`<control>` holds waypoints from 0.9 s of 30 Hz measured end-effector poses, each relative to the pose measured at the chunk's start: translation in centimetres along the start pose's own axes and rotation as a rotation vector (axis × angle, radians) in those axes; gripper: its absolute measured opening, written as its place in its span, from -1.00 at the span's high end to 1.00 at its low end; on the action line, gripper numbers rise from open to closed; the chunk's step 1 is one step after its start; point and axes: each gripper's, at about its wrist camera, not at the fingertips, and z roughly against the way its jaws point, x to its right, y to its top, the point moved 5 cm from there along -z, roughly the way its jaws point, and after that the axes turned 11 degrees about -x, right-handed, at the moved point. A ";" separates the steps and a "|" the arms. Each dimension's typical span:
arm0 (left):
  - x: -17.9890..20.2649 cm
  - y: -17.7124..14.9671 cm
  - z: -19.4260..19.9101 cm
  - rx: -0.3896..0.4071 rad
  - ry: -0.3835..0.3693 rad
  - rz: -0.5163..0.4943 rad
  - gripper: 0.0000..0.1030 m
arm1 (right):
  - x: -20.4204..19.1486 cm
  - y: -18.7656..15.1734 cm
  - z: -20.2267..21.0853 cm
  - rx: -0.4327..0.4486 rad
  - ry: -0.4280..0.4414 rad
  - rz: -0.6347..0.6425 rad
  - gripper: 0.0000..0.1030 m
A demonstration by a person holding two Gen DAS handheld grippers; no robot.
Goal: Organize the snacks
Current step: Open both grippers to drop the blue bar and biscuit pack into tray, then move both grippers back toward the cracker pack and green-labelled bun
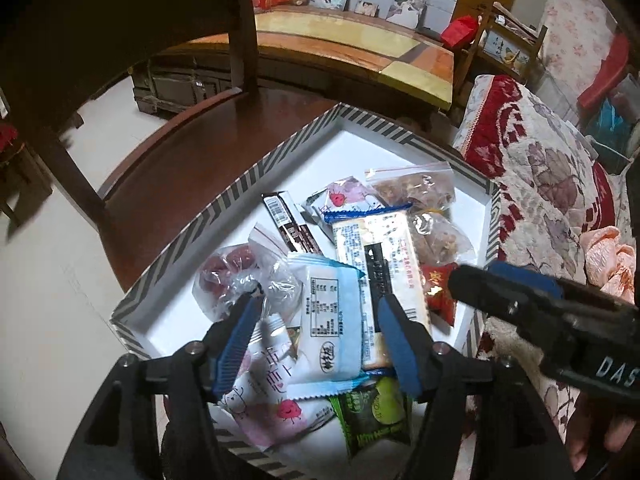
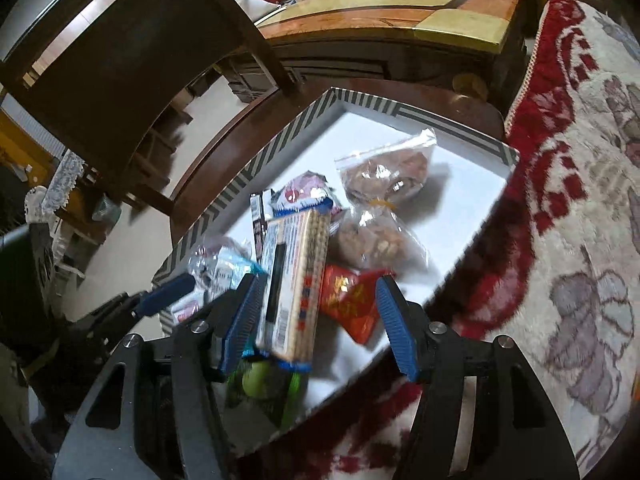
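A white box with a striped rim (image 1: 224,200) (image 2: 280,140) holds several snack packs. In the left wrist view my left gripper (image 1: 316,324) is open above a white and blue wafer pack (image 1: 328,320). A long cracker pack (image 1: 380,264) (image 2: 296,276) lies beside it. A red packet (image 1: 440,292) (image 2: 348,300), a green packet (image 1: 372,412) (image 2: 260,380), a dark bar (image 1: 290,224) and clear bags of brown snacks (image 1: 424,192) (image 2: 384,172) lie around. My right gripper (image 2: 316,308) is open, over the cracker pack and red packet; it shows in the left wrist view (image 1: 500,284).
The box stands on a dark wooden chair seat (image 1: 200,140) (image 2: 208,176) with a tall back (image 2: 120,60). A red and cream quilted cover (image 1: 540,168) (image 2: 580,200) lies to the right. A low wooden table (image 1: 340,36) (image 2: 400,4) stands behind.
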 end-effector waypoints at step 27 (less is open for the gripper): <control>10.6 -2.5 2.3 0.014 -0.086 -0.194 -0.72 | 7.8 -7.9 9.1 0.127 -0.053 -0.167 -0.17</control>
